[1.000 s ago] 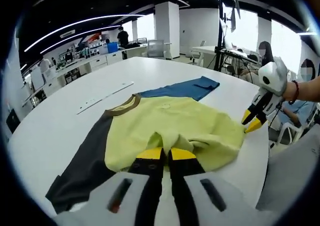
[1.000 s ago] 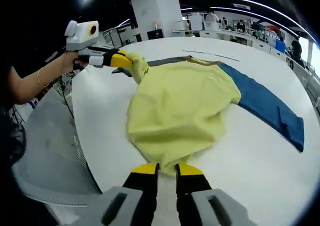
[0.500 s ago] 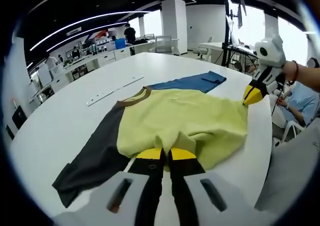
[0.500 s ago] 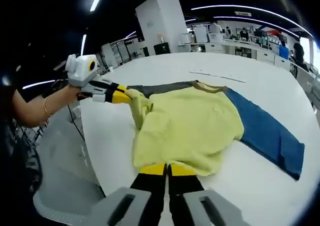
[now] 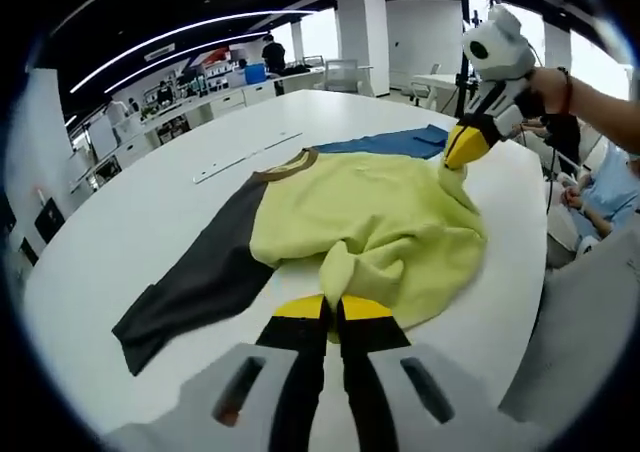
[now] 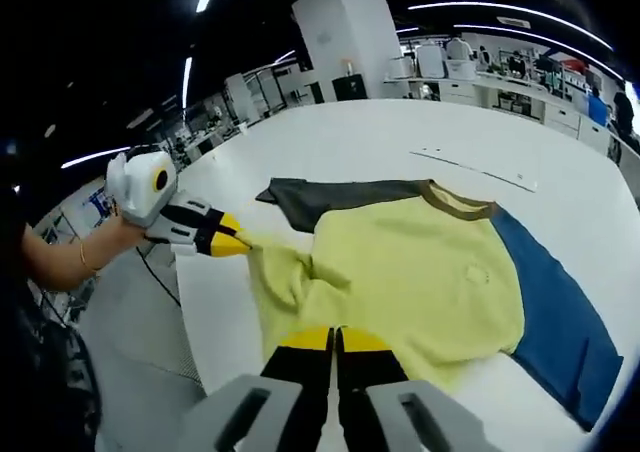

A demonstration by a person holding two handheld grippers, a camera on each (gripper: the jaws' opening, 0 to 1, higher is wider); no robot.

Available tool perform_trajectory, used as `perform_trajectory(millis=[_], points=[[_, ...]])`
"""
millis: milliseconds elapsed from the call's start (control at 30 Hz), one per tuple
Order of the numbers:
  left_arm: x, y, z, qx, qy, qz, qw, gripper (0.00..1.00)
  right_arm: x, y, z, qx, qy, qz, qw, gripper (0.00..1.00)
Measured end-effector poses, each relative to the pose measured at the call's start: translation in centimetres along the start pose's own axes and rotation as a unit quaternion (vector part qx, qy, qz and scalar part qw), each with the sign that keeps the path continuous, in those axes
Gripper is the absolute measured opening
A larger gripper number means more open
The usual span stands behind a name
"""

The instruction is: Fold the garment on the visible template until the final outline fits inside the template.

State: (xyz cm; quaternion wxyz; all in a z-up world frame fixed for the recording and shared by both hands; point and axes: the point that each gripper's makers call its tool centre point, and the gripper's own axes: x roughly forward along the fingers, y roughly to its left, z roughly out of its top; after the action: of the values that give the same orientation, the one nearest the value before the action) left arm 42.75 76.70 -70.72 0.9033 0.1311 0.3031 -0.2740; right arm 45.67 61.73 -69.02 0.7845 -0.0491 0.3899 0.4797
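Observation:
A shirt (image 5: 370, 207) with a yellow body, a dark grey sleeve (image 5: 200, 282) and a blue sleeve (image 5: 390, 142) lies on the round white table (image 5: 120, 202). My left gripper (image 5: 330, 308) is shut on a raised fold of the yellow hem. My right gripper (image 5: 462, 147), held by a hand, pinches the other hem corner and lifts it off the table. In the right gripper view the right gripper (image 6: 335, 340) is shut on the hem of the shirt (image 6: 420, 272). At the left of that view, the left gripper (image 6: 228, 240) holds its hem corner up.
Thin white strips (image 5: 245, 155) lie on the table beyond the brown collar (image 5: 290, 164); they show as strips (image 6: 480, 167) in the right gripper view too. The table's near edge (image 5: 525, 292) runs close by the hem. Desks, a pillar (image 6: 345, 37) and seated people stand beyond.
Both grippers have lifted the yellow hem and carried it over the shirt toward the collar. The hem corners now hang raised instead of lying near the table edge.

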Motion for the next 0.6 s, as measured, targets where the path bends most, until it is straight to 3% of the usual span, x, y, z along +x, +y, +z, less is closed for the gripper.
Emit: perform_trajectory(millis=[333,600], points=[[-0.4,0.4,-0.9,-0.004,0.003,0.011,0.9999,0.01,4.3,-0.9,2.6,-0.008,0.033,0.016,0.9993,0.0],[-0.3,1.0,-1.5,-0.012,0.011,0.018,0.9997,0.01,7.2,-3.0,2.0,0.014,0.079,0.014,0.9967,0.0]])
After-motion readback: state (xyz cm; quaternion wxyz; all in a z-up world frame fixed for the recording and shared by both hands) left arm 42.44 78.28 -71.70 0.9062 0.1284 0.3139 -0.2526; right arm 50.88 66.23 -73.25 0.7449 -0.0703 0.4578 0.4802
